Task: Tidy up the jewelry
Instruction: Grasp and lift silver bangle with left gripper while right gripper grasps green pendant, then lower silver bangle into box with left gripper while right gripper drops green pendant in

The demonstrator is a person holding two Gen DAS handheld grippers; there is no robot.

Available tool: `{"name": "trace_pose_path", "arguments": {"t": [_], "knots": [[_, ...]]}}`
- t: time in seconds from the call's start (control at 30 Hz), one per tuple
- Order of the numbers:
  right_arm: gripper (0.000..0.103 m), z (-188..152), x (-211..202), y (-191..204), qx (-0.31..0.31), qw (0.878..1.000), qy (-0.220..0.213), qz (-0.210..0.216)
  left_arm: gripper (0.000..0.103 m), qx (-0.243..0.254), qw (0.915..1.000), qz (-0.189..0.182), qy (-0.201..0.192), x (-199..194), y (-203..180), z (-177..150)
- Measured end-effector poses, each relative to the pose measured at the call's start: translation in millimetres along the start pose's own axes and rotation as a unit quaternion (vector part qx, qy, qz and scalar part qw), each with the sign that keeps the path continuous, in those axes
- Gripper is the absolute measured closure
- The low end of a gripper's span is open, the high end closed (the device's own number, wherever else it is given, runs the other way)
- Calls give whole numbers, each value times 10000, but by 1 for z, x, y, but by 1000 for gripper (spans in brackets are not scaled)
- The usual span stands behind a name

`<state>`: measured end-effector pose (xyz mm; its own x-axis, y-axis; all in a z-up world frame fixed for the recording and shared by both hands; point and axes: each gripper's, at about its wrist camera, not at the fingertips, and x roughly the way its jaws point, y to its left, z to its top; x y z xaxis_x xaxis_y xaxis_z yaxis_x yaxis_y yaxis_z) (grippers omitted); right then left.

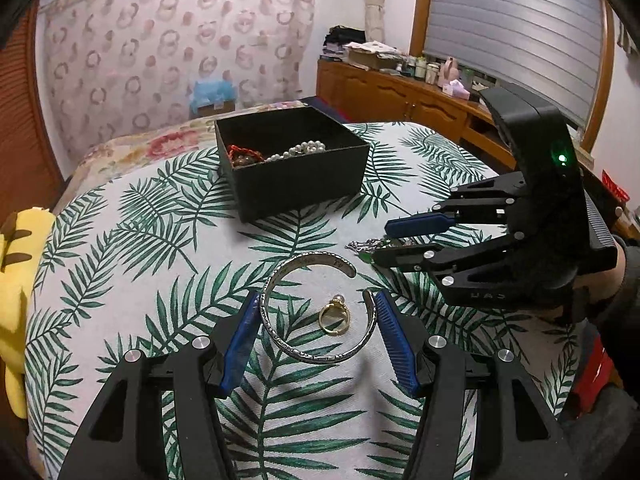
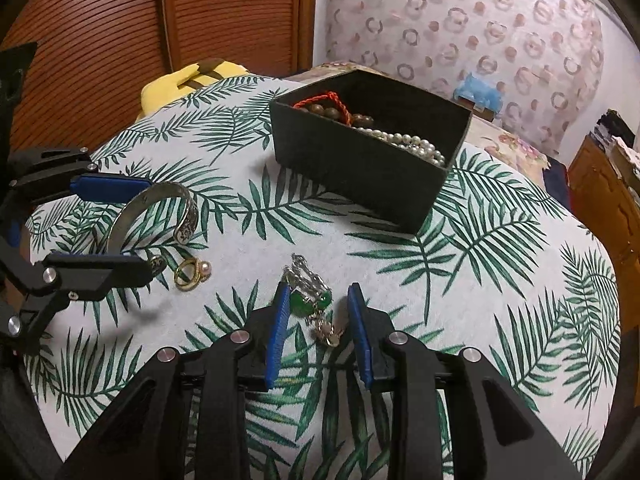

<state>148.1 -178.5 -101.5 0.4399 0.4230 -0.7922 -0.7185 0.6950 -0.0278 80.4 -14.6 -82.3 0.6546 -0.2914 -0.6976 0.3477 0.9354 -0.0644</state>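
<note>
On a palm-leaf cloth (image 1: 120,240) beside a wooden dresser (image 1: 400,92), the left gripper (image 1: 316,312) bracketed the silver bangle (image 1: 280,336) unclamped, the right gripper (image 2: 318,308) stood open around the green-stone chain (image 2: 308,296), and the black box (image 1: 304,184) lay beyond.

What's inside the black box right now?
The black box holds a white pearl strand, brown wooden beads and a red cord. Its near wall hides the floor and anything lying beneath them.

My right gripper (image 1: 382,246) covers most of the chain (image 1: 362,245) from the left wrist. The box (image 2: 352,160) wall hides part of the pearls (image 2: 404,142) and beads (image 2: 332,114). I can't read the bangle (image 1: 316,354) engraving. Frame edges crop the yellow toy (image 1: 16,280).
</note>
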Motion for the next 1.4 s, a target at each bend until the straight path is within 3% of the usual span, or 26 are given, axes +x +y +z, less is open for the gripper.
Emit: {"name": "trace_pose_path", "arguments": {"t": [0.1,0.13,0.17,0.67,1.4], "knots": [[73,0,0,1,-32,10000,-26,84,47,-10,10000,0,-7,0,0,0],[83,1,0,2,-43,9999,-32,126,47,-19,10000,5,-11,1,1,0],[85,0,-1,3,-56,9999,-46,137,47,-25,10000,6,-14,1,1,0],[85,14,-34,0,-15,9983,-534,233,47,-82,9999,38,-99,-3,8,6],[85,85,-71,-56,244,9917,-1263,-23,47,-21,9985,150,-525,6,19,62]]}}
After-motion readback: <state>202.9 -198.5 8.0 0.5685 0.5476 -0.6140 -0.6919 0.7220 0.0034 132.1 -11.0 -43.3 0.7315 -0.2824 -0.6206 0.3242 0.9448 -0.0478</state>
